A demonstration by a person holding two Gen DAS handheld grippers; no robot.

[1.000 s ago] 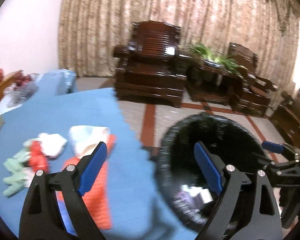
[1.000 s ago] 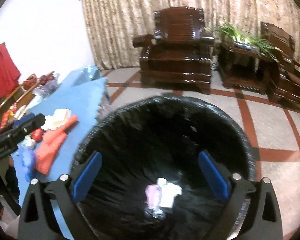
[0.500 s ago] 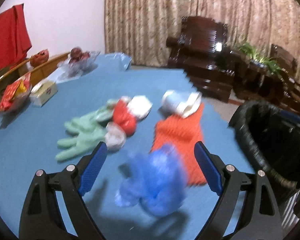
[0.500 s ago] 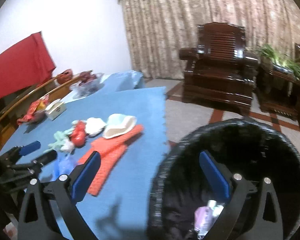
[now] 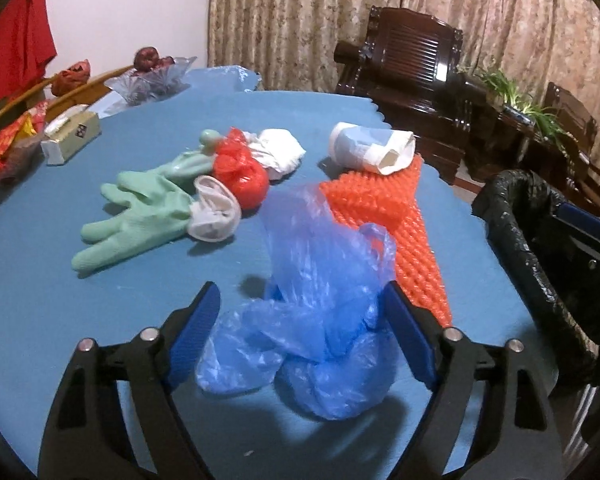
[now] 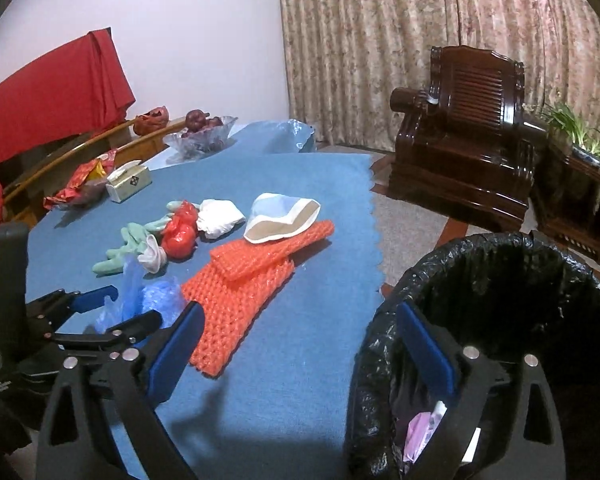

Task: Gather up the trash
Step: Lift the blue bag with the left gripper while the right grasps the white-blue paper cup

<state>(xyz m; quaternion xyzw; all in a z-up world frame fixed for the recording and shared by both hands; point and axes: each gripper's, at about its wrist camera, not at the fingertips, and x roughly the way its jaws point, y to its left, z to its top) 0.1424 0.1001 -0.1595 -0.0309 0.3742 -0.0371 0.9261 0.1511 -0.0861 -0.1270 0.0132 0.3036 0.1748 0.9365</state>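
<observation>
Blue table mat point(image 5: 40, 320) cut off by lens edge at left. Black-lined bin point(image 6: 500, 280) beside mat; contents only partly seen. Crumpled blue plastic bag point(image 5: 316, 320) lies on mat between closing jaws of left gripper point(image 5: 300, 332); contact unclear. Right gripper point(image 6: 300, 348) held apart, nothing between fingers.

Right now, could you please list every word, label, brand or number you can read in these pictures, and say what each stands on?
No text can be read anywhere.
Small cream cardboard tissue box: a dark diamond-shaped emblem on its side, too small to read.
Crinkled red and yellow snack wrapper: print too blurred to read.
Handle of the left claw: faint pale lettering, illegible.
</observation>
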